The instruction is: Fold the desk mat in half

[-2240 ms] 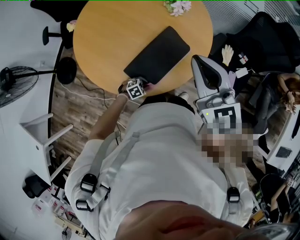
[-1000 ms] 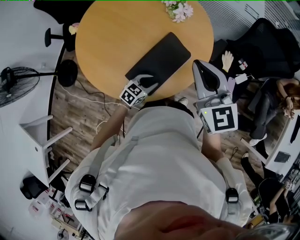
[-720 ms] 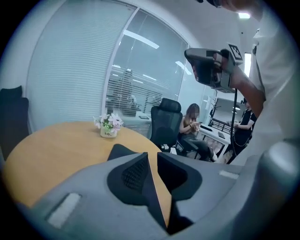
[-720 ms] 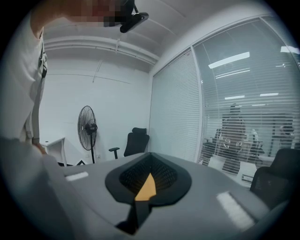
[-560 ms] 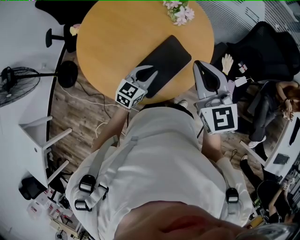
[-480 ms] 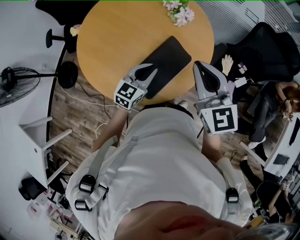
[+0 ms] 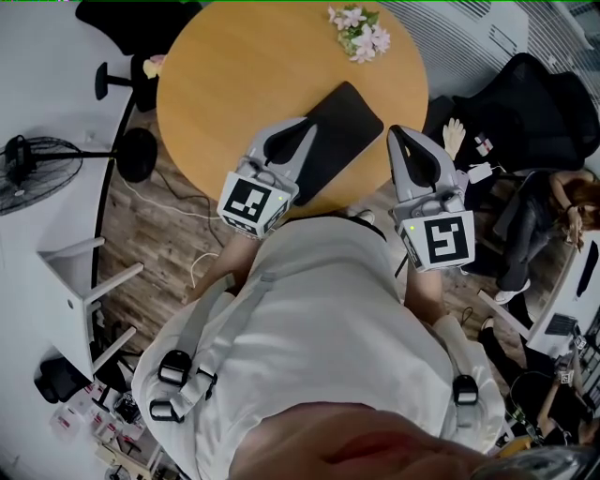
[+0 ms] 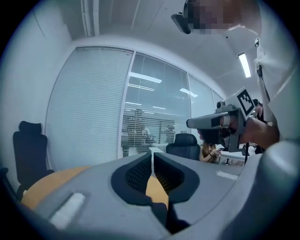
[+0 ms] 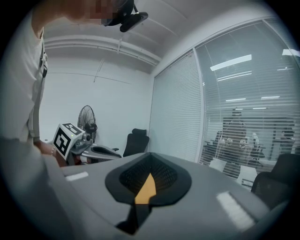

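Note:
The black desk mat lies flat and unfolded on the round wooden table. My left gripper hovers over the mat's near left edge, raised off the table. In the left gripper view its jaws are closing, the tips almost together, and nothing is between them. My right gripper hangs just off the table's right rim, beside the mat and apart from it. Its tips are together with nothing in them.
A bunch of pink flowers lies at the table's far edge. A black office chair and a seated person are to the right. A fan and a white stool stand to the left on the wood floor.
My left gripper has risen from the mat's near corner and moved over the mat's left edge, its jaws narrowing. The mat still lies flat. The right gripper has barely moved.

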{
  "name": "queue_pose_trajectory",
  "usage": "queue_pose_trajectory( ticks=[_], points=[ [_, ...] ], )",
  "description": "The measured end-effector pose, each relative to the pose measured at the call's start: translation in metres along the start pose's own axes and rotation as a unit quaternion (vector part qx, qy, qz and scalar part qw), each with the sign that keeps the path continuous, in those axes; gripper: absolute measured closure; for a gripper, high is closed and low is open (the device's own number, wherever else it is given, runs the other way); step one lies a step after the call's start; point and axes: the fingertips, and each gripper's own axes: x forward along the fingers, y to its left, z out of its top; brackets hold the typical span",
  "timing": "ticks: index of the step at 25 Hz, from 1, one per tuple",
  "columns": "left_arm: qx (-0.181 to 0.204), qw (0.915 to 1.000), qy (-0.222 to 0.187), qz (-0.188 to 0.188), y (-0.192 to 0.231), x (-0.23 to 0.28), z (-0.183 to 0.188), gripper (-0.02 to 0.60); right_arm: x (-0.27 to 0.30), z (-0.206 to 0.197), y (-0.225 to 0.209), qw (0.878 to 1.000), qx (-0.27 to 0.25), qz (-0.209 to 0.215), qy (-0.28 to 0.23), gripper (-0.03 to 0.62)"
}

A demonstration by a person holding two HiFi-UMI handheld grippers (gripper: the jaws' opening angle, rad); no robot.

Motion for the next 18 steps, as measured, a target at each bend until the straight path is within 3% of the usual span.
queue_pose_trajectory(
  ticks=[9, 18],
  points=[
    [0.024, 0.9980, -0.049, 0.031, 0.003, -0.017, 0.071, 0.569, 0.004, 0.005, -0.002, 1.000, -0.012, 0.005, 0.001, 0.589],
    [0.034, 0.9962, -0.070, 0.037, 0.004, -0.026, 0.093, 0.569, 0.011, 0.018, 0.006, 1.000, -0.014, 0.011, -0.005, 0.589]
  ],
)
